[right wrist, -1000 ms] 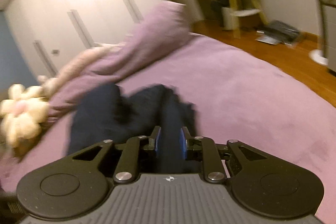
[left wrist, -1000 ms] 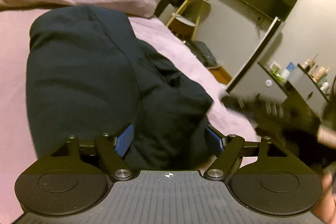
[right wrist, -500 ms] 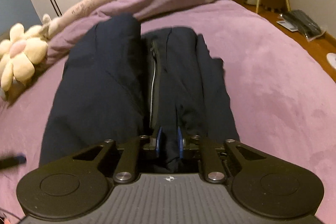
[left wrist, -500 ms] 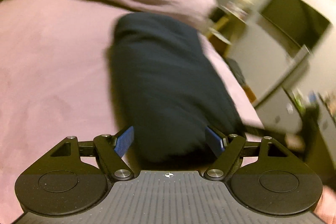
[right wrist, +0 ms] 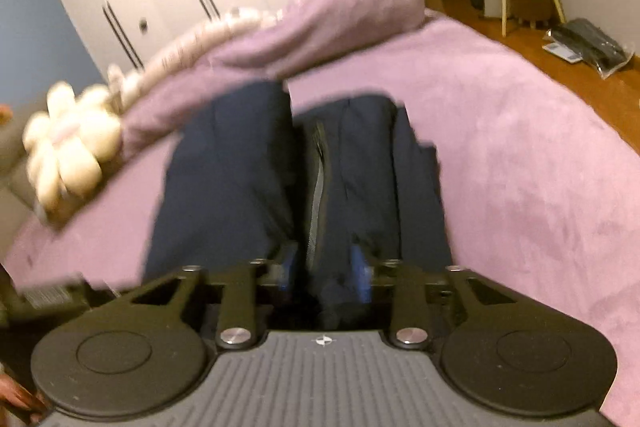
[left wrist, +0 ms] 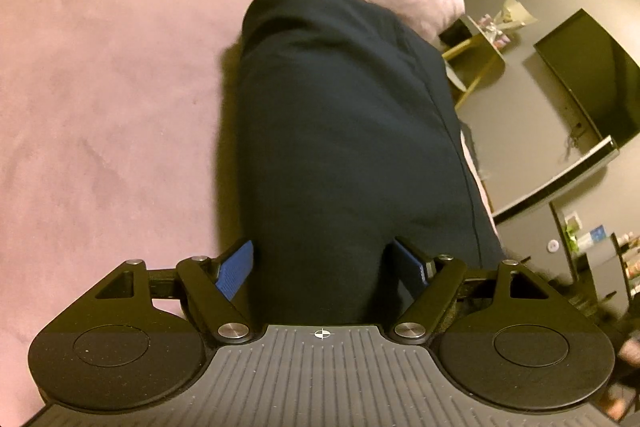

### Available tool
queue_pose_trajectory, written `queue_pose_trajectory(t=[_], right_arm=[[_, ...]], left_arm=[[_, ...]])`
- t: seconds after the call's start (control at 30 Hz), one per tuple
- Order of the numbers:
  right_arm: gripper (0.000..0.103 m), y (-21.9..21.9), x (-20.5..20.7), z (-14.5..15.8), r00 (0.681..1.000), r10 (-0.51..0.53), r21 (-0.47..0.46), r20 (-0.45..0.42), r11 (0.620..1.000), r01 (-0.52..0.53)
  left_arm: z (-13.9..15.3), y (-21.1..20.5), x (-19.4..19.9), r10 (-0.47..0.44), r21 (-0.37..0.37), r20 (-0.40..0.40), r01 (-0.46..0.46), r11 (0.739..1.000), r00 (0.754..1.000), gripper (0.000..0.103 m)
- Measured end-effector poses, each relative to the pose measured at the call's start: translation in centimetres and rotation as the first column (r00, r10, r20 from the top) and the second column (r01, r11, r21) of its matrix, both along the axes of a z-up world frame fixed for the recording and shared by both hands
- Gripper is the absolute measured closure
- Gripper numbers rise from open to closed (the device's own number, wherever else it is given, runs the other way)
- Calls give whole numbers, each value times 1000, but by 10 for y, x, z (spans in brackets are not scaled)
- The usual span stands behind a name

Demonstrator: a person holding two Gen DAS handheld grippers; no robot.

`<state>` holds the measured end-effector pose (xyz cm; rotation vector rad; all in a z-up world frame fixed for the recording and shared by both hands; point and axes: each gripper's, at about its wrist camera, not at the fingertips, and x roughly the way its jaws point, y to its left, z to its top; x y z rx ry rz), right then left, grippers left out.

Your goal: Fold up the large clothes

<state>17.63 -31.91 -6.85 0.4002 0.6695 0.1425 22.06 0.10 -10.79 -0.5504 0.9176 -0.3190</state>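
Navy jacket lies on the purple bedspread, long axis running away from both cameras toward the pillow; folded narrow, zipper exposed lengthwise. Left gripper: spread wide astride the near hem. Right gripper: jaws just opening, fabric loose between them.

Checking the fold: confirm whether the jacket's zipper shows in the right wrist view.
Yes, a pale zipper runs down the middle of the navy jacket on the purple bed.
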Motion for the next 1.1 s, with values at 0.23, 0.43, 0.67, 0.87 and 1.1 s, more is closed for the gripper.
queue_pose_trajectory(t=[0.23, 0.43, 0.67, 0.87, 1.1], right_arm=[[38, 29, 59, 18, 996, 74, 26, 48, 997, -75], [60, 49, 116, -9, 996, 78, 42, -37, 996, -77], [85, 57, 84, -19, 998, -20, -181, 67, 983, 32], [80, 33, 75, -52, 995, -74, -143, 68, 986, 83], [78, 47, 78, 16, 978, -25, -138, 205, 989, 54]], left_arm=[[-3, -4, 1, 0, -1, 3, 0, 1000, 1000, 20], [9, -3, 1, -7, 17, -1, 7, 1000, 1000, 21], [17, -4, 10, 50, 44, 41, -52, 998, 998, 21], [3, -21, 26, 64, 58, 45, -67, 996, 997, 15], [-2, -12, 33, 76, -1, 15, -76, 997, 997, 16]])
